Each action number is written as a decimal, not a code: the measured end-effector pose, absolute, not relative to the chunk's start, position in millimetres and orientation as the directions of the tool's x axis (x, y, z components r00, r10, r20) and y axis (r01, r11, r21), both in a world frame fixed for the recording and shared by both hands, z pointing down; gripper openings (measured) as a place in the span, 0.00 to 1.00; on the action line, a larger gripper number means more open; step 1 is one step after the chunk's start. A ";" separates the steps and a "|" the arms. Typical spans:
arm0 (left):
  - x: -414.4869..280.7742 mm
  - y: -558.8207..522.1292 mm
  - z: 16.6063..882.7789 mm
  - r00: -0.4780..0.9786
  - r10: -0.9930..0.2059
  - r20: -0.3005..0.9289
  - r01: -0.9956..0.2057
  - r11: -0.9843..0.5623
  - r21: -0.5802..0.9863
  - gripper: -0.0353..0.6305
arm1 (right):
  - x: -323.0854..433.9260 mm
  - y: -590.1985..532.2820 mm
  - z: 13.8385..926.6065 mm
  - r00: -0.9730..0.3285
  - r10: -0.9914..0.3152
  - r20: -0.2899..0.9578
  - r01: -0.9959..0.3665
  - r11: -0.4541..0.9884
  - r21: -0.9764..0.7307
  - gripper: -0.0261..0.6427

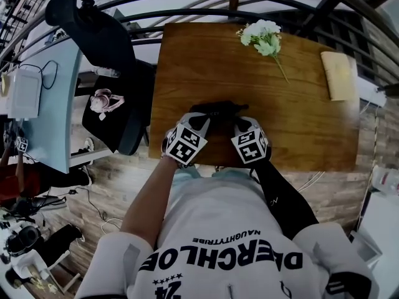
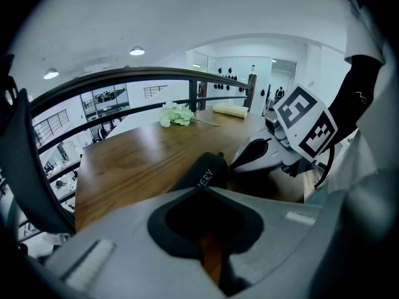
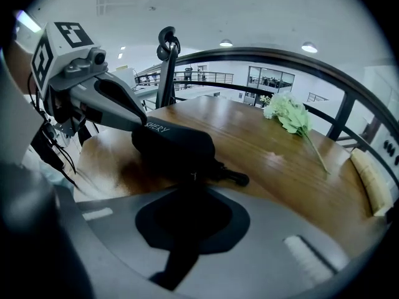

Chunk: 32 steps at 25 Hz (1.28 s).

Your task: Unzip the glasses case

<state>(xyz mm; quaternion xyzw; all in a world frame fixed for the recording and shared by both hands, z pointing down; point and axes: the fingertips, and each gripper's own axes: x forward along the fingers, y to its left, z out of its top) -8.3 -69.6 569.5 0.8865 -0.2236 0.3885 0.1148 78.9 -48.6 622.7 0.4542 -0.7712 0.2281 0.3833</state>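
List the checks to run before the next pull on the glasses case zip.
1. Left hand-held gripper clamped on the end of the case: ok.
2. Right hand-held gripper shut on the zip pull: ok.
3. Case lying on the table: ok.
4. Flower well away from the case: ok.
5. How far the zip is open: cannot tell.

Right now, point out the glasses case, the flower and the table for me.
glasses case point(image 3: 177, 145): right gripper view, on its black top shell.
flower point(image 3: 285, 112): right gripper view, on the pale bloom.
table point(image 1: 299, 123): head view, on bare wood in its right half.
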 end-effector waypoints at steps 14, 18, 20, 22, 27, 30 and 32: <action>-2.9 -40.8 593.1 0.600 -0.174 0.781 -0.377 -0.922 0.085 0.06 | 71.2 -35.1 623.2 -0.338 -0.499 0.798 -0.855 0.517 -0.039 0.08; -21.2 -53.9 596.1 0.547 -0.232 0.805 -0.450 -0.892 0.048 0.06 | 59.1 -28.1 622.2 -0.383 -0.472 0.794 -0.824 0.564 -0.062 0.08; -35.5 -66.9 598.3 0.481 -0.304 0.822 -0.527 -0.850 -0.007 0.06 | 50.1 -25.4 620.2 -0.408 -0.464 0.786 -0.801 0.594 -0.065 0.08; -42.8 -75.5 596.6 0.433 -0.365 0.824 -0.575 -0.816 -0.059 0.06 | 44.4 -24.1 619.2 -0.416 -0.464 0.782 -0.789 0.612 -0.057 0.08; -23.5 -78.5 567.2 0.483 -0.451 0.751 -0.573 -0.811 -0.118 0.06 | 40.3 -22.6 620.3 -0.419 -0.463 0.781 -0.788 0.613 -0.060 0.08; -0.2 -84.3 552.9 0.536 -0.452 0.713 -0.533 -0.836 -0.129 0.06 | 40.1 -22.4 621.1 -0.418 -0.461 0.782 -0.787 0.614 -0.059 0.08; 11.1 -86.9 553.2 0.550 -0.436 0.712 -0.503 -0.854 -0.134 0.06 | 40.9 -22.6 621.1 -0.416 -0.463 0.783 -0.788 0.613 -0.056 0.08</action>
